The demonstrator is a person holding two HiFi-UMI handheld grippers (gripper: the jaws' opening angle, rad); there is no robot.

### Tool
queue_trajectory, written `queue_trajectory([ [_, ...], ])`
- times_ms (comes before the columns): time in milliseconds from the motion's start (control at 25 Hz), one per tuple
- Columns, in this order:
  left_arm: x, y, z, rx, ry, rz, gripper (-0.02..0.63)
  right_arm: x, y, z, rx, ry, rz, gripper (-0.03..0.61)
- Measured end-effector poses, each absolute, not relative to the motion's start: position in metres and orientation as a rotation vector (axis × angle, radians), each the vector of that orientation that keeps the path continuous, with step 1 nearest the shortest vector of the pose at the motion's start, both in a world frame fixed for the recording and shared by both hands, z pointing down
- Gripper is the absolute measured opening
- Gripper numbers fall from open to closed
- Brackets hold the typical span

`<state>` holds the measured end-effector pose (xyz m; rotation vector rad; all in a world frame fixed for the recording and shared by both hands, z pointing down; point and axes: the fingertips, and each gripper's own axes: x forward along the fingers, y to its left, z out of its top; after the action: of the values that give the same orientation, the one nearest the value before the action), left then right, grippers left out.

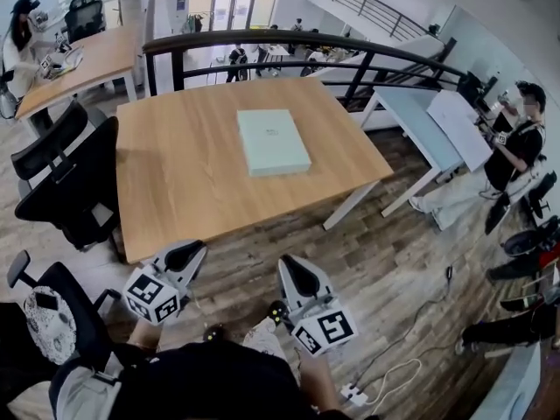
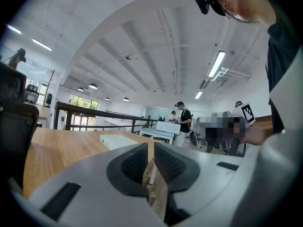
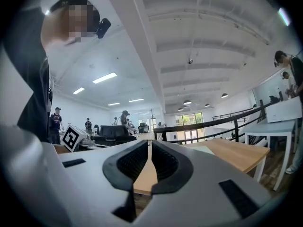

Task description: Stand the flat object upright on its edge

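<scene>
Your left gripper (image 1: pixel 186 255) and right gripper (image 1: pixel 297 276) hang closed and empty off the light wooden table's (image 1: pixel 175 173) near edge. The pale green flat box (image 1: pixel 272 142) lies flat mid-table, nearer the far edge. Open both tongs first, then tip one long side up.

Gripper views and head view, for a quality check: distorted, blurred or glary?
Left gripper view: fisheye, dark corners, bright ceiling lamp, the left gripper soft, the flat box clear. Right gripper view: same vignette, bowed beams. Head view: railing curved, light even.
</scene>
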<state>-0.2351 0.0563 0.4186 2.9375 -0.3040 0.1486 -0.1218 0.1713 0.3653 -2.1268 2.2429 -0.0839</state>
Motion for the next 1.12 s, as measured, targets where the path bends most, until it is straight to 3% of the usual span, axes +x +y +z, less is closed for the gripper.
queue_trajectory([
  [1120,-0.04,0.038,0.415,2.975,-0.376,0.198,0.049,0.086,0.15,0.4,-2.039,2.194,-0.179,0.034],
])
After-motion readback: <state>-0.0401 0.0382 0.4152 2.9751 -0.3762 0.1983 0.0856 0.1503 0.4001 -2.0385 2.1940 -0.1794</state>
